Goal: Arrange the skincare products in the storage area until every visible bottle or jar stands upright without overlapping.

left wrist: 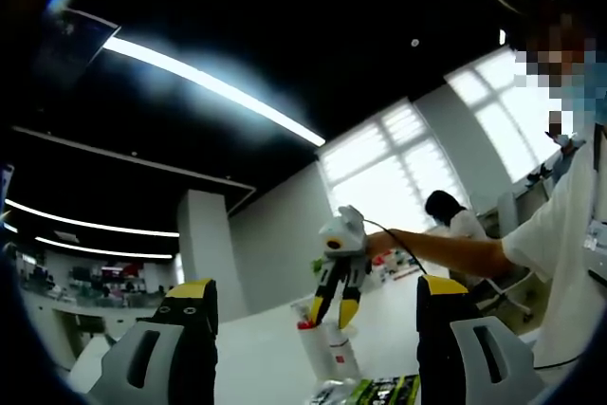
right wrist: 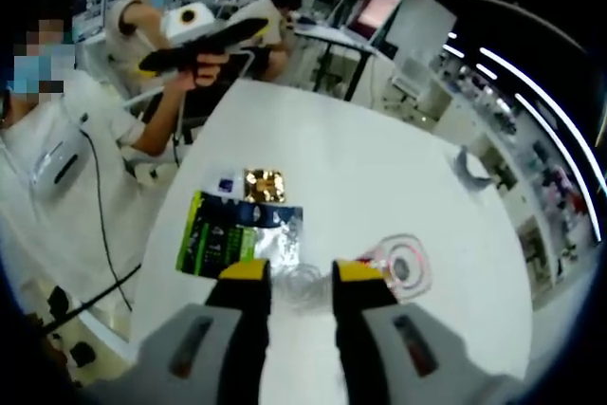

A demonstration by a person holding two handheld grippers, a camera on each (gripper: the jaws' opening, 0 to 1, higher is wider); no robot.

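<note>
In the right gripper view I look down on a white table (right wrist: 379, 168). My right gripper (right wrist: 302, 270) is open above it, with a small clear jar (right wrist: 303, 289) lying under the gap. Just right of the jaws stands a bottle with a red ring (right wrist: 403, 267), seen from above. In the left gripper view the same right gripper (left wrist: 332, 318) hangs fingers-down over a white bottle with a red cap (left wrist: 327, 346). My left gripper (left wrist: 316, 286) is raised, tilted up toward the ceiling, its jaws wide apart and holding nothing. A hand holds that left gripper (right wrist: 204, 40) high at the far side of the table.
A green and black packet (right wrist: 223, 234) lies left of the right jaws, with a silvery pouch (right wrist: 280, 244) beside it, a gold square (right wrist: 264, 184) and a small blue item (right wrist: 228, 182) behind. A grey object (right wrist: 469, 168) lies far right. Other people sit at desks beyond.
</note>
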